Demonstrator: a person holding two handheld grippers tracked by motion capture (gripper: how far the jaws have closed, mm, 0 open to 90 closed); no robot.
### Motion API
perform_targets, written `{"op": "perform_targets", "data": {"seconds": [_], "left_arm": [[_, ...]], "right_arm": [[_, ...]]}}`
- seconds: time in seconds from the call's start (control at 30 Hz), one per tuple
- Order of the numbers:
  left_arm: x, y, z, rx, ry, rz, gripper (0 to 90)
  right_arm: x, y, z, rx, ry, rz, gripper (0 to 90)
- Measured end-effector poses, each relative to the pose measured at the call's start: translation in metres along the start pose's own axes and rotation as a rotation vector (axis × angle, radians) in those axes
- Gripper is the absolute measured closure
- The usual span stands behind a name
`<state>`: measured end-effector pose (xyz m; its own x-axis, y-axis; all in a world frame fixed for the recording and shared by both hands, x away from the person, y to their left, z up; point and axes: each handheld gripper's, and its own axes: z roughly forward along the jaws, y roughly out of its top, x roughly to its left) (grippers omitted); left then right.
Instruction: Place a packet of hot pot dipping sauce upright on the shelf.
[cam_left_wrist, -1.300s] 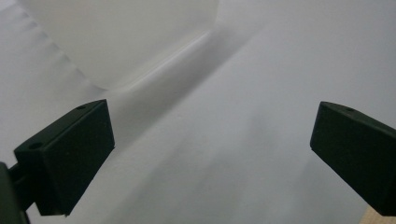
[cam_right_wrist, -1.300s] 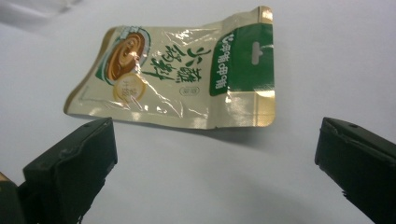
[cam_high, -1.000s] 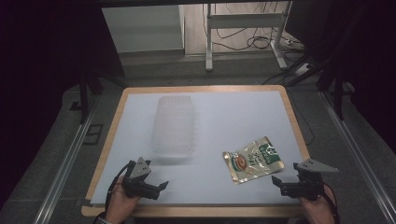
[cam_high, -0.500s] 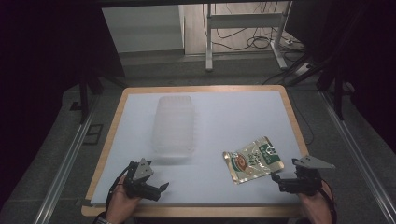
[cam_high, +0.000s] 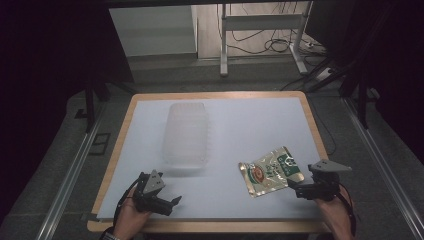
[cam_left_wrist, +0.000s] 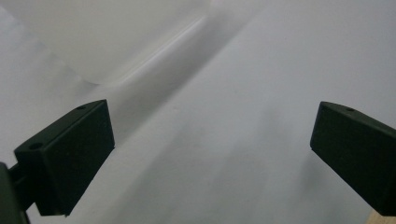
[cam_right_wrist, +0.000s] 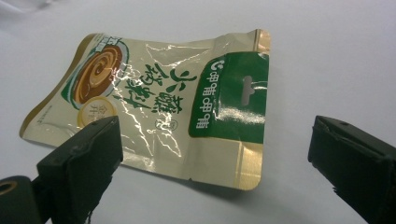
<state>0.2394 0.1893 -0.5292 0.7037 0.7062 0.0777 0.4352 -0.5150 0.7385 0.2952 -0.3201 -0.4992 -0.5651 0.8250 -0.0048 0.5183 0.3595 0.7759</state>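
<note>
The snack pouch (cam_high: 270, 171) lies flat on the white table (cam_high: 250, 125), just at nine o'clock of the right gripper (cam_high: 296, 186), jaws spread wide. The left gripper (cam_high: 172, 202), also spread, holds nothing, with the clear container (cam_high: 185, 132) at twelve o'clock.

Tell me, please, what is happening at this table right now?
A person sits at a white table with a two-jaw gripper in each hand. The right gripper is open and lies just beside a gold and green snack pouch that is flat on the table; its jaws stand apart with the pouch ahead of them, not gripped. The left gripper is also open and holds nothing, near the table's front edge. A clear plastic container sits untouched farther in.
</note>
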Motion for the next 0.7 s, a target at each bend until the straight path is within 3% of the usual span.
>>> {"op": "perform_targets", "data": {"seconds": [0.4, 0.7], "left_arm": [[0.0, 0.0, 0.001, 0.009, 0.005, 0.007, 0.0], [-0.002, 0.0, 0.003, 0.02, 0.009, 0.017, 0.0]], "right_arm": [[-0.006, 0.007, 0.016, 0.034, 0.012, -0.012, 3.5], [-0.008, 0.015, 0.036, 0.079, 0.052, -0.021, 3.3]]}}
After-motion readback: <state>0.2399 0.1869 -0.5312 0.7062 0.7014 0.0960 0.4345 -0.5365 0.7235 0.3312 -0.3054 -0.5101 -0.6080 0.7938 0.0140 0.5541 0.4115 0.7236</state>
